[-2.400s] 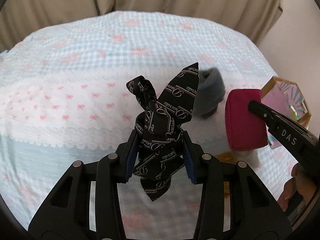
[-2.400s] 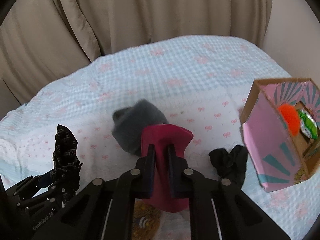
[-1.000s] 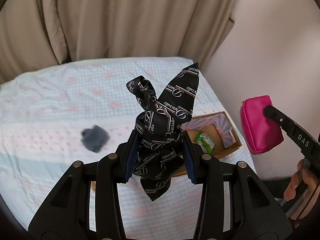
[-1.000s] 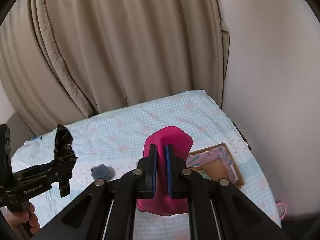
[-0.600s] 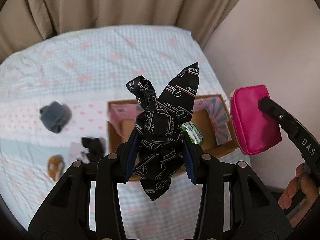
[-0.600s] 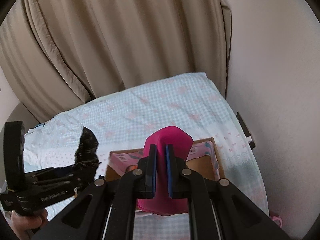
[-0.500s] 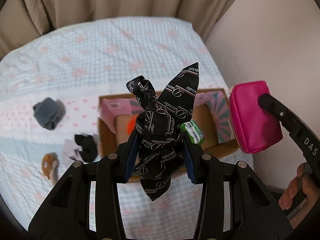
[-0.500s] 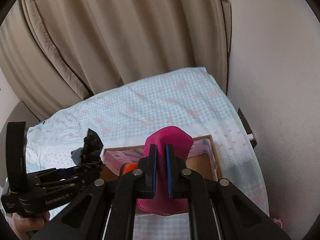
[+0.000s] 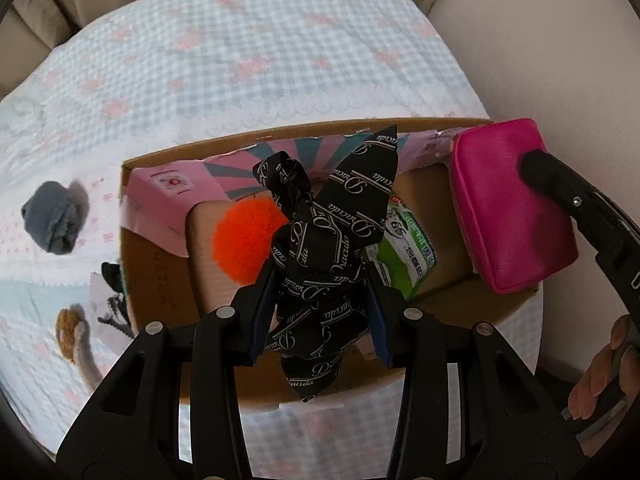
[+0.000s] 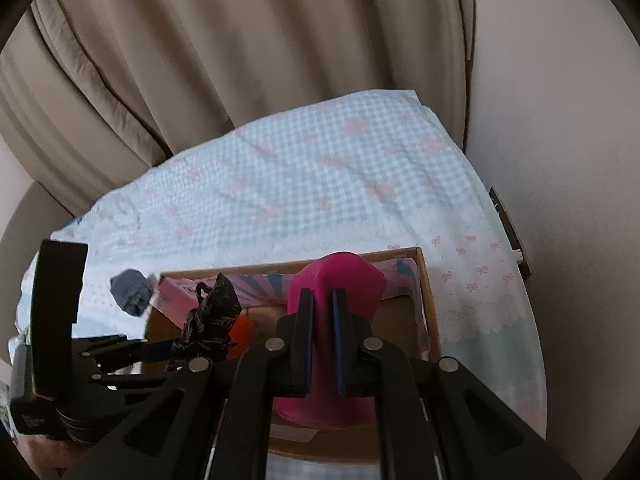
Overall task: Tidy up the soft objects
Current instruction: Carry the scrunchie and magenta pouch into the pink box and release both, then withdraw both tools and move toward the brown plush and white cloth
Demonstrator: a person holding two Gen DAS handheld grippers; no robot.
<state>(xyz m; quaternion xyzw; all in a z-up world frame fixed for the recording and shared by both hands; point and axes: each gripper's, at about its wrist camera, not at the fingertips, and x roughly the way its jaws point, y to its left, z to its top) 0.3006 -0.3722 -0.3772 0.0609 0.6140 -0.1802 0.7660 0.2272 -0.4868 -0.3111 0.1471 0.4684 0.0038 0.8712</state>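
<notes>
Black printed ribbon (image 9: pixel 320 264) is pinched between the fingers of the left gripper (image 9: pixel 320 316), held above the open cardboard box (image 9: pixel 160 280) — beside it, the right gripper (image 10: pixel 320 332) clamps a pink pouch (image 9: pixel 508 208) over the box's right end. Inside lie an orange pompom (image 9: pixel 240 240) and a green packet (image 9: pixel 404 248); a grey cloth (image 9: pixel 52 216) and other small pieces lie on the checked bedspread (image 9: pixel 240 40). Both seem poised for the drop — next, lower and release inside the walls.

Both wrist views look down, sharing cardboard box (image 9: pixel 160 280) (image 10: pixel 430 300)
</notes>
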